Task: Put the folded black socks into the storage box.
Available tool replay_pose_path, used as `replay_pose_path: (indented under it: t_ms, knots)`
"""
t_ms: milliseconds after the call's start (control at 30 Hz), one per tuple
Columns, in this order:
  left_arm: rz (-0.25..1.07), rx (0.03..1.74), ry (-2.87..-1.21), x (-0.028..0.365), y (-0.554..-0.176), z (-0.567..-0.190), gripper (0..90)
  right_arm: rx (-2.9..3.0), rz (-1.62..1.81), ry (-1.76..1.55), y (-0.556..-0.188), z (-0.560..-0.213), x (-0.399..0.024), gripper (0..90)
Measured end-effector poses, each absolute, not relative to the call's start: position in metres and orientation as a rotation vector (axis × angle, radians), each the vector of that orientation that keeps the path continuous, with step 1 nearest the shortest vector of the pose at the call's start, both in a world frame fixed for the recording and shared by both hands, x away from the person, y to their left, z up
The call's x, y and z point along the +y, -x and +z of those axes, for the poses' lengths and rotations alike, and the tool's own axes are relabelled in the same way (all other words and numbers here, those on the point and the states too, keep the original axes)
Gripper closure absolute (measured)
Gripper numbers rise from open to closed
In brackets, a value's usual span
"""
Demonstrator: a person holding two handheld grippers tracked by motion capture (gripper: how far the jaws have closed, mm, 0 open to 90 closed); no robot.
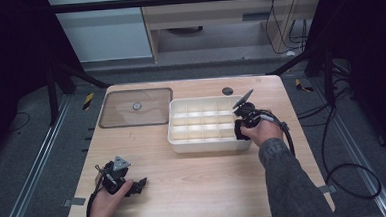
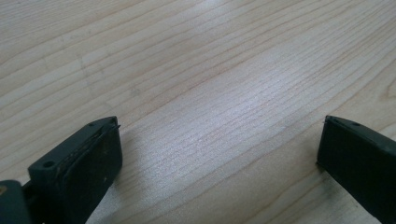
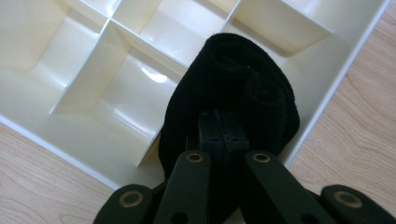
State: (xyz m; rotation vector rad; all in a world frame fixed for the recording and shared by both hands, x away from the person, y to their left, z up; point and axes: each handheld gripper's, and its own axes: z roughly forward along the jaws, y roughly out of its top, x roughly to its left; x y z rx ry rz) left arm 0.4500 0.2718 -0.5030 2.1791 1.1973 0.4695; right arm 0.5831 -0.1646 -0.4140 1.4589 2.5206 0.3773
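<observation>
The left gripper (image 1: 141, 184), at the table's (image 1: 200, 183) seven o'clock, gapes wide, holding nothing. The right gripper (image 3: 223, 128) clamps a rolled black cloth (image 3: 231, 93) over the white divided tray's (image 1: 208, 144) four-o'clock corner compartment.

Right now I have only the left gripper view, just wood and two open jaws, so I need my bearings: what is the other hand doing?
Observer: The right gripper is shut on a rolled black cloth, over a corner compartment of the cream divided tray.
Operator: Is anything else in that tray?
Observer: The compartments seen in the high view look empty.
Operator: Where is the tray from my gripper?
Observer: In the high view the left gripper rests near the table's near-left edge; the tray sits farther away and to the right.
Operator: Anything else on the table?
Observer: A clear lid lies flat left of the tray.
</observation>
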Motion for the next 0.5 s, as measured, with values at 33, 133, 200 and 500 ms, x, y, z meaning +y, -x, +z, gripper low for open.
replay_pose_path:
  t_ms: [33,133,200,500]
  knots:
    - [0.47,1.197,-2.179,0.272,-0.45,-0.503,0.0,2.518,0.38,-1.463,-0.583,-0.414,-0.165,90.0]
    - [0.469,1.197,-2.18,0.272,-0.45,-0.503,0.0,2.521,0.379,-1.477,-0.583,-0.418,-0.167,90.0]
    - [0.469,1.198,-2.179,0.272,-0.45,-0.503,0.0,2.522,0.381,-1.489,-0.583,-0.421,-0.168,90.0]
    - [0.465,1.195,-2.185,0.272,-0.45,-0.503,0.0,2.534,0.377,-1.51,-0.584,-0.426,-0.169,90.0]
